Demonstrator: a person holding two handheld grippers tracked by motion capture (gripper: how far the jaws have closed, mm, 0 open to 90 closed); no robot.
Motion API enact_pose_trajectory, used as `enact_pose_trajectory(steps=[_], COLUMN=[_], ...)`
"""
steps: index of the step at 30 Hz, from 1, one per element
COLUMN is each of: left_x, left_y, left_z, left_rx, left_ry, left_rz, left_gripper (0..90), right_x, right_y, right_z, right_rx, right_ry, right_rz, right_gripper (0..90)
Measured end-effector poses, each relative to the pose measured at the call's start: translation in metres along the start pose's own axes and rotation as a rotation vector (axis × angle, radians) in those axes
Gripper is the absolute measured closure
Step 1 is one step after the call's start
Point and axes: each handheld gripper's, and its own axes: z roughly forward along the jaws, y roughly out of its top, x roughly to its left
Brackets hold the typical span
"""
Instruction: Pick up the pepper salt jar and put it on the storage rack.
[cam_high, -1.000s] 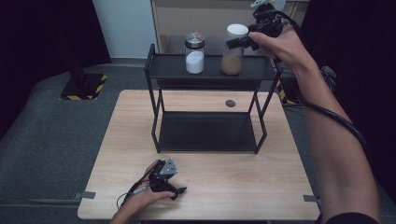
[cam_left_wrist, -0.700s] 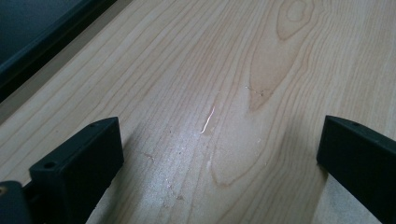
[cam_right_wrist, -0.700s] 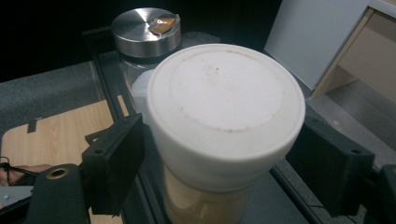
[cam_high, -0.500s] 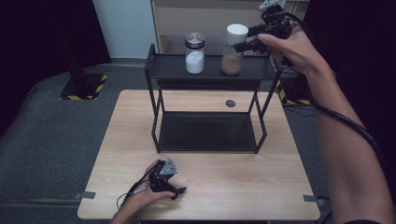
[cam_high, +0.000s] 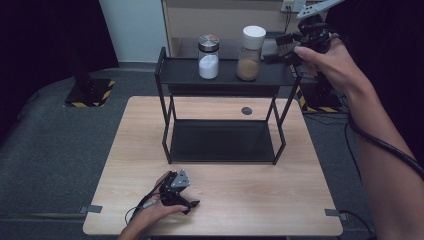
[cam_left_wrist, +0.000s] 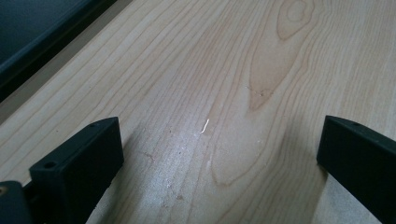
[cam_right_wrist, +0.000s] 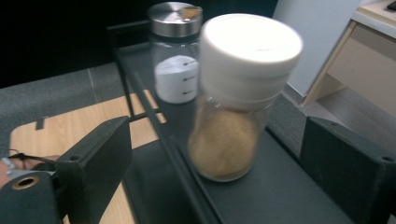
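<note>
A glass jar of brown powder with a white lid (cam_high: 250, 52) (cam_right_wrist: 233, 116) stands upright on the top shelf of a black rack (cam_high: 180, 75). Left of it is a jar of white powder with a metal lid (cam_high: 208, 56) (cam_right_wrist: 177, 56). My right gripper (cam_high: 276, 48) (cam_right_wrist: 217, 140) hangs just right of the brown jar. Its jaws have just been opening and stand wide, and the pads do not touch the jar ahead of them. My left gripper (cam_high: 187, 197) (cam_left_wrist: 219, 135) rests open on the wooden table (cam_high: 225, 210) near its front edge, with nothing between its jaws.
The rack's lower shelf (cam_high: 222, 142) is bare. A small dark disc (cam_high: 246, 110) lies on the table behind the rack. A black stand with a striped base (cam_high: 87, 92) is on the floor at the left. A wooden cabinet (cam_high: 225, 20) stands behind.
My right gripper opened, let go of the white-lidded jar and drew back to the right. The jar stays on the top shelf. The left hand has not moved.
</note>
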Motion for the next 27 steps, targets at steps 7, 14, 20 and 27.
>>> enact_pose_trajectory(steps=[7, 14, 20, 27], left_x=[0.000, -0.001, -0.001, -0.001], left_y=[0.000, 0.000, -0.001, 0.000], left_z=[0.000, 0.000, 0.000, 0.000], left_rx=[-0.002, -0.003, -0.005, -0.002], left_ry=[0.001, 0.002, 0.005, 0.005], left_rz=[-0.001, -0.003, -0.004, -0.003], left_gripper=[0.0, 0.0, 0.0, 0.0], right_x=[0.020, 0.047, 0.072, 0.098], right_y=[-0.020, -0.039, -0.062, -0.108], right_z=[-0.017, -0.024, -0.020, -0.006], right_rx=[-0.052, -0.087, -0.076, -0.062], right_ry=[0.035, 0.061, 0.071, 0.074], right_rz=[-0.008, -0.020, -0.021, -0.003], right_gripper=[10.2, 8.8, 7.6, 6.6])
